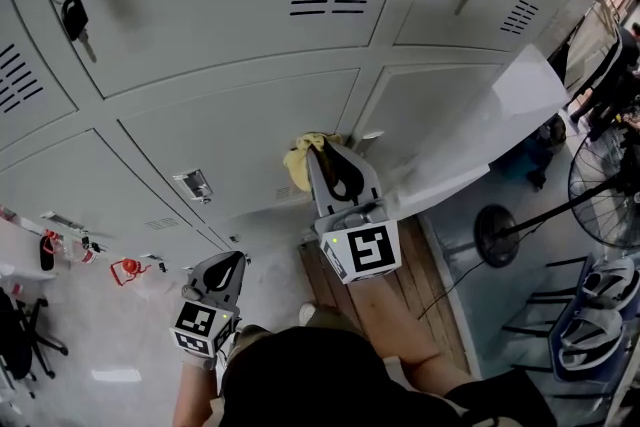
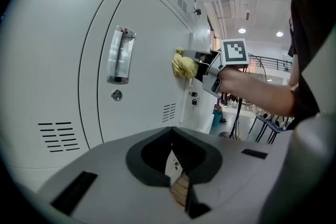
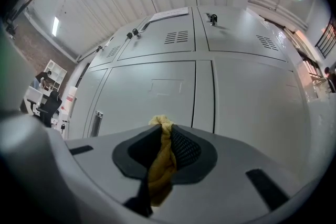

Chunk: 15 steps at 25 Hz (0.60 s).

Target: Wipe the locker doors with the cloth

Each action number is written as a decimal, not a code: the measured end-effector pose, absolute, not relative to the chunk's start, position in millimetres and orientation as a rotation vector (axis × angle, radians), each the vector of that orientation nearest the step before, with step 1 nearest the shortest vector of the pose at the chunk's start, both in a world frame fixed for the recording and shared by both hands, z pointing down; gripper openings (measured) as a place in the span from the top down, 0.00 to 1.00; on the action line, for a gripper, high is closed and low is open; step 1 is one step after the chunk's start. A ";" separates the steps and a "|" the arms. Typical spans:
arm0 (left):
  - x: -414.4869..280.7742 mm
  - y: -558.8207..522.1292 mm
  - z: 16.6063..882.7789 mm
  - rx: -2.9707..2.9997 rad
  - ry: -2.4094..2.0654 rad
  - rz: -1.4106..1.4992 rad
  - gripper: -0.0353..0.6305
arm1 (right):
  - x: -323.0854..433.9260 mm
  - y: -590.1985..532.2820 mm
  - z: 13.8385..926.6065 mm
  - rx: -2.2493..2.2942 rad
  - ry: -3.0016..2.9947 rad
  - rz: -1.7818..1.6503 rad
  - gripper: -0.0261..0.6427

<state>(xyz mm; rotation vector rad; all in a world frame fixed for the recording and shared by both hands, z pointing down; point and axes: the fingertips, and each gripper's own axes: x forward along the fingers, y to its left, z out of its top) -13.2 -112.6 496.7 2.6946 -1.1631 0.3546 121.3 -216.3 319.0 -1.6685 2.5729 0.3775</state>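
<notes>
Two grippers work at a bank of grey lockers, and only the right gripper point(image 1: 322, 149) carries the yellow cloth point(image 1: 303, 156).
Its jaws are clamped on the bunched cloth point(image 3: 160, 162), which runs down the gap between them and pokes out past the tips. The protruding wad is held against a locker door point(image 2: 147, 60) at that door's right edge, about halfway up, beside the seam with the neighbouring door. The left gripper point(image 1: 232, 265) hangs lower and to the left, well apart from the cloth. Its jaws are drawn in to a thin slit with nothing between them. The wiped door has a recessed handle point(image 2: 121, 55) near its left edge, a round lock point(image 2: 116, 95) just below it and vent slots point(image 2: 169, 112) toward the lower right corner. Keys point(image 1: 73, 13) hang from the locker above.
</notes>
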 end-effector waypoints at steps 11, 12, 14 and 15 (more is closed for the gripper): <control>-2.0 -109.1 507.4 2.665 -1.163 0.358 0.93 | 132.7 -221.7 362.4 -1.684 2.620 0.315 0.86; -1.5 -108.4 508.8 2.660 -1.165 0.358 0.93 | 132.8 -222.2 368.5 -1.683 2.631 0.307 0.86; -0.9 -107.2 511.7 2.650 -1.172 0.358 0.93 | 132.4 -223.5 381.0 -1.684 2.655 0.285 0.86; -0.7 -106.6 513.1 2.644 -1.176 0.358 0.93 | 132.1 -224.0 387.0 -1.684 2.667 0.276 0.86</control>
